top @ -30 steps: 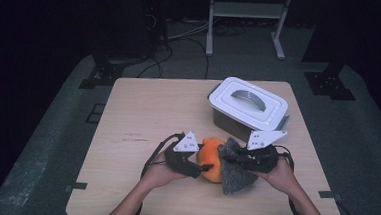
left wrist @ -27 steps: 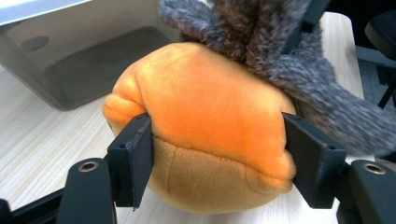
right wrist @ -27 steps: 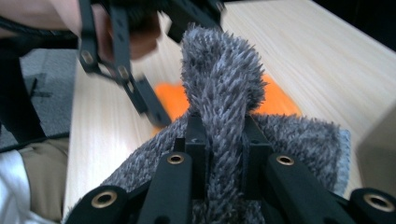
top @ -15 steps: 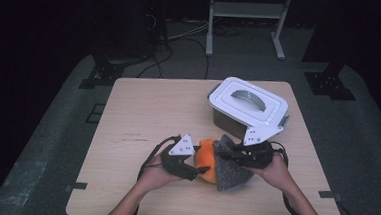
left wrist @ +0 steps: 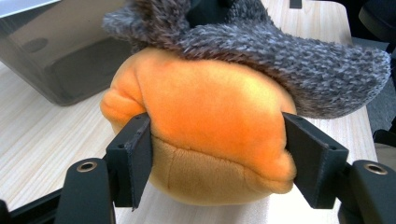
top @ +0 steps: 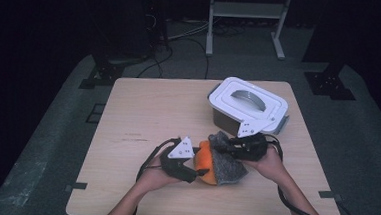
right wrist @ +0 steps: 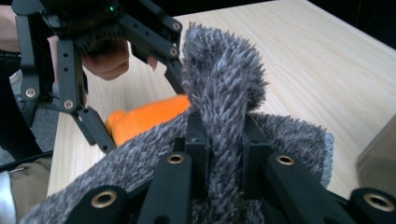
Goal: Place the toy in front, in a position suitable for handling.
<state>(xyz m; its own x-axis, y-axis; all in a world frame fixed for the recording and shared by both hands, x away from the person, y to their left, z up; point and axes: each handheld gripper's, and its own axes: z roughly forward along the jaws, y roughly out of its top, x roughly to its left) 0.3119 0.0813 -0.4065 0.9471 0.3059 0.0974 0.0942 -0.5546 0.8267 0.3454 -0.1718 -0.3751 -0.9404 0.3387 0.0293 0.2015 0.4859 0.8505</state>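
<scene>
Evidently braced for a covering job: left gripper (left wrist: 217, 161) clamped across the orange plush ball (left wrist: 205, 135), pinning it to the wooden table (top: 143, 109) near the front edge. Right gripper (right wrist: 224, 140) pinched tight on a fold of the grey fuzzy cloth (right wrist: 224, 93), draping it over the ball's right side, just near of the lidded white container (top: 246, 103).

Both forearms reach in side by side. The left gripper (top: 191, 168) has its fingers (left wrist: 135, 161) spread around a grasp; the right gripper (top: 230, 146) has its fingers (right wrist: 198, 144) pinched nearly together.
</scene>
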